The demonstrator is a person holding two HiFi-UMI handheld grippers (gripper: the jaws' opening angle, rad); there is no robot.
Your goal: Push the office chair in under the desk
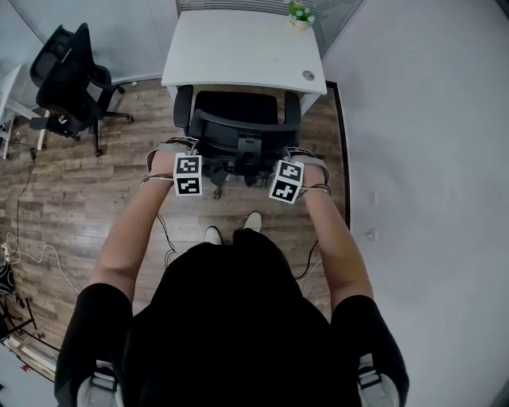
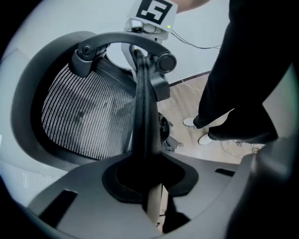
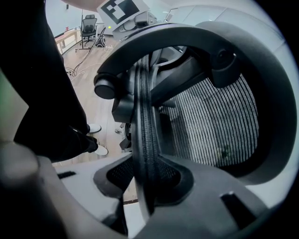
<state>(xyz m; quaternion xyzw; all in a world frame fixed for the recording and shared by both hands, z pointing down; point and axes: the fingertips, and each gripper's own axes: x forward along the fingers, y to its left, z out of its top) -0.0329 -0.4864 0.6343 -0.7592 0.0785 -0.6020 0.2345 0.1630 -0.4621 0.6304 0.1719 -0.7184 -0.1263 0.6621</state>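
Observation:
A black mesh office chair (image 1: 238, 127) stands in front of the white desk (image 1: 238, 48), its seat partly under the desk's front edge. My left gripper (image 1: 189, 151) holds the left rim of the backrest, and my right gripper (image 1: 296, 156) holds the right rim. In the left gripper view the thin backrest rim (image 2: 142, 107) runs straight down between the jaws of the left gripper (image 2: 147, 172), which press on it. In the right gripper view the ribbed rim (image 3: 145, 116) is clamped the same way by the right gripper (image 3: 145, 179).
A second black office chair (image 1: 67, 75) stands at the far left by another table. A small potted plant (image 1: 301, 14) sits on the desk's back right corner. A wall (image 1: 421, 159) runs close along the right. Cables (image 1: 16, 254) lie on the wood floor at left.

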